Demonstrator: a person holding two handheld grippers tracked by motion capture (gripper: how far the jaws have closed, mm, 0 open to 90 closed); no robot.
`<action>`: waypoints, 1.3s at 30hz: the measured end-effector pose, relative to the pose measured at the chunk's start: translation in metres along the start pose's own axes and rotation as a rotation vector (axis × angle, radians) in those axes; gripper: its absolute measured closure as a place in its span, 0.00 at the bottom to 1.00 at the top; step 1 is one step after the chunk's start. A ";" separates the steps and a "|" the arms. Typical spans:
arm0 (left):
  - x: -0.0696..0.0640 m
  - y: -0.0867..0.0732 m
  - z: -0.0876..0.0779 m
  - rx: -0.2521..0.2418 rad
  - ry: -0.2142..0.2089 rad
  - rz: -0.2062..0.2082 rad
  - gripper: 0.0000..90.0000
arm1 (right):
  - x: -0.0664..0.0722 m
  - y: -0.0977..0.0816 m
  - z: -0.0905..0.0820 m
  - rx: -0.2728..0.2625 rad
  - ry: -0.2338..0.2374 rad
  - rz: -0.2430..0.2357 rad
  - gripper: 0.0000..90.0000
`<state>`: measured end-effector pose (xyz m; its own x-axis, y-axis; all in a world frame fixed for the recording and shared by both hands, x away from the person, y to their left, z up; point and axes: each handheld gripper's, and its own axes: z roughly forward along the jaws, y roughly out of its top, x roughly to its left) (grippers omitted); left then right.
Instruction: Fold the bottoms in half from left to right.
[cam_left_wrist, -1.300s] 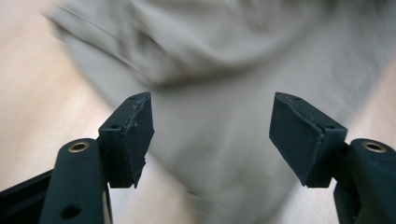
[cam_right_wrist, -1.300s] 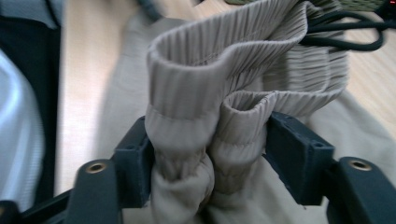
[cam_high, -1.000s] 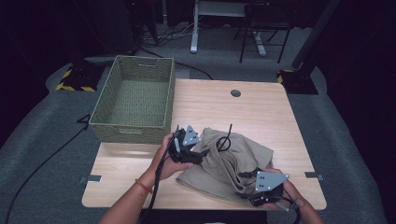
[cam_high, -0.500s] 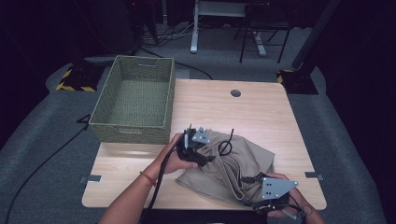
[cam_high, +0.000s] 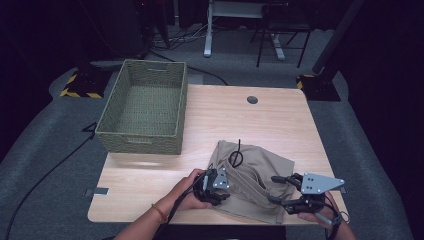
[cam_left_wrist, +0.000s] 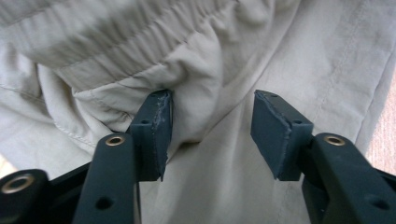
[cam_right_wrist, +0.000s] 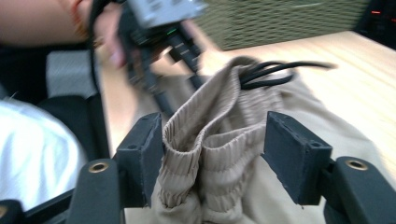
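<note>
Pale wooden table (cam_high: 150, 175) under dim light: the left gripper (cam_left_wrist: 210, 128), its jaws just closing, stands half-wide over a fold of the crumpled beige drawstring shorts (cam_high: 260, 175), not pinching. At its three o'clock the right gripper (cam_right_wrist: 215, 154), also narrowing, brackets the ribbed waistband, one pad touching. A woven green basket (cam_high: 142, 107) sits at eleven o'clock.

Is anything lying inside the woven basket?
No, the high view shows the green woven basket with a bare bottom; the beige garment lies on the table.

Beige shorts (cam_high: 260, 172), black drawstring (cam_high: 236, 157), green basket (cam_high: 142, 107).
</note>
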<state>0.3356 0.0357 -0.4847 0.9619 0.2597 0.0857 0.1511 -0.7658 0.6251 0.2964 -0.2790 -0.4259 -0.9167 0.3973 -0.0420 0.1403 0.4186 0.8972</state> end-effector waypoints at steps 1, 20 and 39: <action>-0.001 -0.001 0.000 0.001 0.004 0.003 0.55 | -0.003 0.000 -0.001 -0.001 -0.028 0.018 0.46; -0.008 -0.015 -0.016 -0.069 0.065 -0.043 0.32 | -0.007 -0.014 0.038 0.129 0.130 0.091 0.56; 0.046 0.012 -0.058 -0.187 0.088 -0.189 0.28 | 0.046 -0.018 0.048 0.258 0.242 -0.221 0.57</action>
<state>0.3680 0.0724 -0.4279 0.8961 0.4436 0.0160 0.2731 -0.5794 0.7679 0.2700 -0.2293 -0.4650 -0.9925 0.0843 -0.0890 -0.0088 0.6757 0.7371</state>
